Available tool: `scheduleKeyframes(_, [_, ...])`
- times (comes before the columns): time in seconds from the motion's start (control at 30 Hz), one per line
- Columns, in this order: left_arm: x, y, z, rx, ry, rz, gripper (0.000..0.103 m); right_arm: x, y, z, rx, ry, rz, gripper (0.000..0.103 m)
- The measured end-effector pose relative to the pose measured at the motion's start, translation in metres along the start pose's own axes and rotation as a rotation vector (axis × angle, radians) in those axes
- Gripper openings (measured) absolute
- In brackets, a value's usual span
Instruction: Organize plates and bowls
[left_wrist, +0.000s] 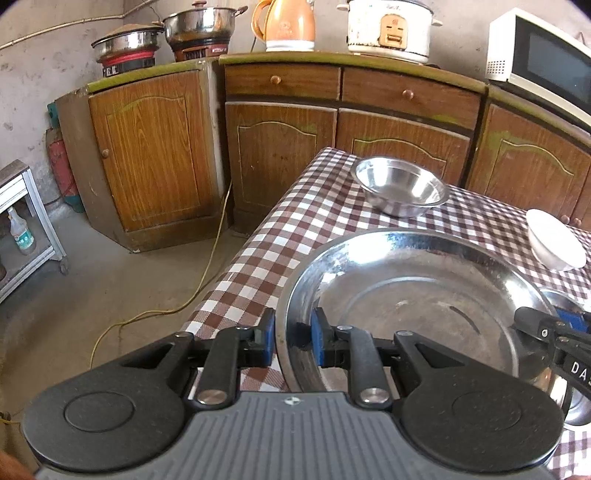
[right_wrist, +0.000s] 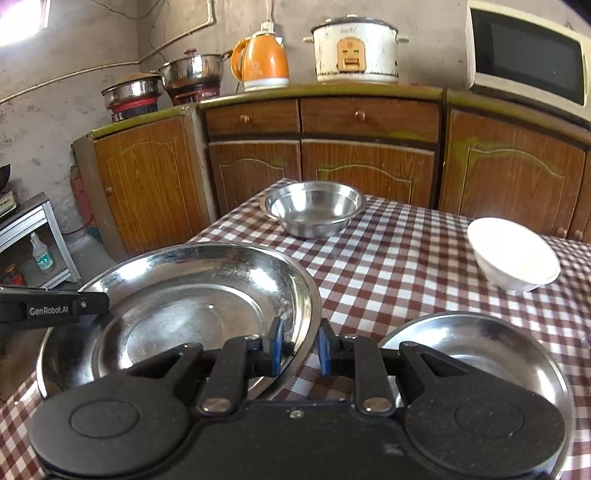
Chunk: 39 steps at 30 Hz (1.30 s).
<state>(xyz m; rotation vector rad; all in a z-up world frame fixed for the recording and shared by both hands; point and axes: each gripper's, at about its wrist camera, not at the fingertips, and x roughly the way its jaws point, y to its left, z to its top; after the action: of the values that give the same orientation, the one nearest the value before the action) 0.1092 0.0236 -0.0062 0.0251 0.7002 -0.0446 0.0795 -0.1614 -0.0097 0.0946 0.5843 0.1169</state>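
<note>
A large steel plate (left_wrist: 406, 306) (right_wrist: 177, 306) is held above the checkered table (left_wrist: 295, 221) (right_wrist: 406, 258) by both grippers. My left gripper (left_wrist: 293, 341) is shut on its left rim, one blue pad inside the rim and one outside. My right gripper (right_wrist: 301, 349) is shut on the opposite rim; in the left wrist view this right gripper (left_wrist: 546, 325) shows at the far right. The left gripper (right_wrist: 105, 306) reaches in from the left in the right wrist view. A second steel plate (right_wrist: 480, 343) lies on the cloth under my right gripper. Farther back stand a steel bowl (left_wrist: 400, 186) (right_wrist: 314, 210) and a white bowl (left_wrist: 556, 240) (right_wrist: 513, 254).
Wooden cabinets (right_wrist: 369, 173) line the far side just behind the table. On their top stand an orange kettle (right_wrist: 262, 62), a rice cooker (right_wrist: 356, 48), a microwave (right_wrist: 528, 51) and steel pots (right_wrist: 192, 74). A yellow cable (left_wrist: 207, 266) runs across the floor left of the table.
</note>
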Motion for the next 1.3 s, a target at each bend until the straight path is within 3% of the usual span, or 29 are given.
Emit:
scheduleKeyframes(0.6, [-0.059, -0.03, -0.009, 0.024, -0.059, -0.062, 0.022, -0.09, -0.025, -0.001, 0.025, -0.11, -0.029, 0.025])
scheduleKeyframes(1.3, [-0.099, -0.062, -0.025, 0.039, -0.084, -0.136, 0.023, -0.165, -0.055, -0.013, 0.078, -0.182, -0.061, 0.025])
